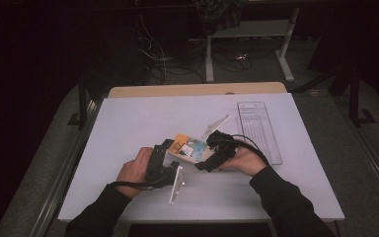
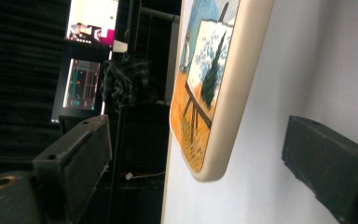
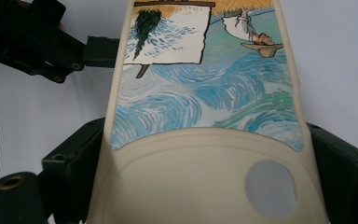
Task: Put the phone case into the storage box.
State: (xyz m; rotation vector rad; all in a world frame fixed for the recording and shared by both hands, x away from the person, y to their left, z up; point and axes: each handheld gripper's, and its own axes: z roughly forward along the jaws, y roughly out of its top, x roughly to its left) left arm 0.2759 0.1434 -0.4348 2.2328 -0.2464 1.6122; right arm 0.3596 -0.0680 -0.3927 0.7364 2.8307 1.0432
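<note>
The white table (image 1: 128,123) is bare on the far left. A clear tray (image 1: 259,129) blocks the right side. A clear stand (image 1: 176,184) sits just beside the left gripper (image 1: 167,150).

In the right gripper view the cream phone case with a painted picture of blue swirls and an easel (image 3: 200,116) is cut off by the top and bottom edges. In the left gripper view its upper part leaves the top edge. In the high view the hands and black grippers hide most of it, and the picture is too small to read
</note>
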